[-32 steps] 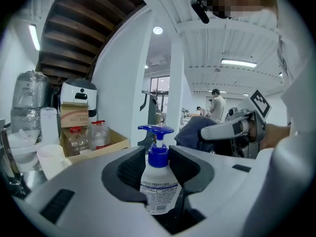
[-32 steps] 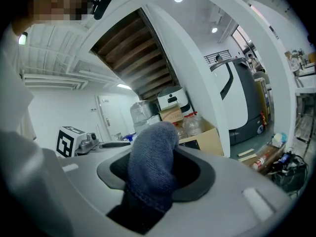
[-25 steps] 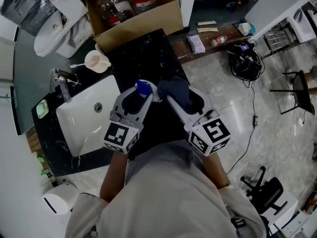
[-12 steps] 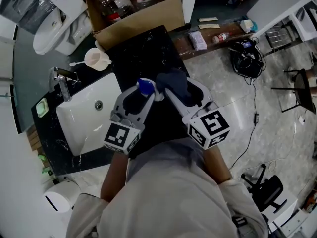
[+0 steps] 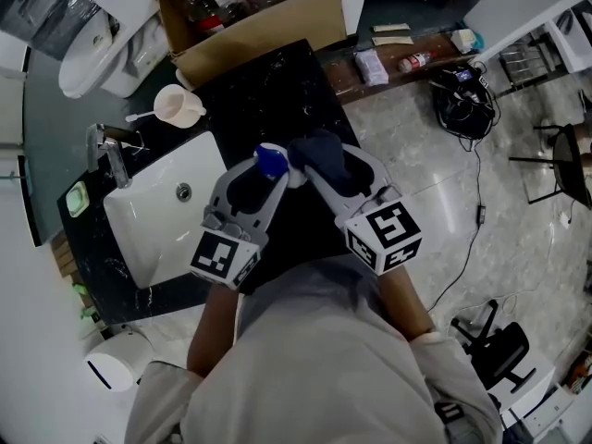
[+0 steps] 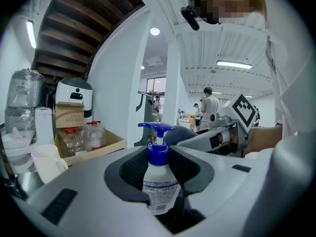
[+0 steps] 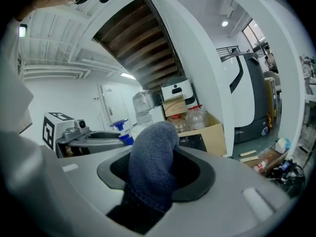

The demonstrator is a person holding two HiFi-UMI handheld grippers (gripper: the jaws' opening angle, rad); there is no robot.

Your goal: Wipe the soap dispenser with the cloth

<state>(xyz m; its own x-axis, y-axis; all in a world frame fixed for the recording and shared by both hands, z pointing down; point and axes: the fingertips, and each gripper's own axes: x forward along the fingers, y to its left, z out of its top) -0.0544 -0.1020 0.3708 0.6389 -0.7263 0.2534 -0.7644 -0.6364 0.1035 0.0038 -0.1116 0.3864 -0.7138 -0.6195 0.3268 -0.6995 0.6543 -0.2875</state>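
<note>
A white soap dispenser (image 6: pixel 159 181) with a blue pump top (image 5: pixel 268 162) stands upright between the jaws of my left gripper (image 5: pixel 262 177), which is shut on it above the black counter. My right gripper (image 5: pixel 326 162) is shut on a dark blue cloth (image 7: pixel 152 166), bunched and sticking up past the jaws. In the head view the cloth (image 5: pixel 317 149) sits just right of the pump top, close against it. The right gripper view shows the blue pump (image 7: pixel 121 127) just beyond the cloth, to the left.
A white sink (image 5: pixel 159 217) with a chrome tap (image 5: pixel 110 154) lies left of the grippers in the black counter (image 5: pixel 268 91). A cream cup (image 5: pixel 178 106) stands behind the sink. An open cardboard box (image 5: pixel 248 17) with jars sits at the counter's far end. Cables lie on the floor (image 5: pixel 465 101) at right.
My right gripper has moved left with the cloth, closing the gap to the dispenser's pump top. The left gripper has held the dispenser nearly still.
</note>
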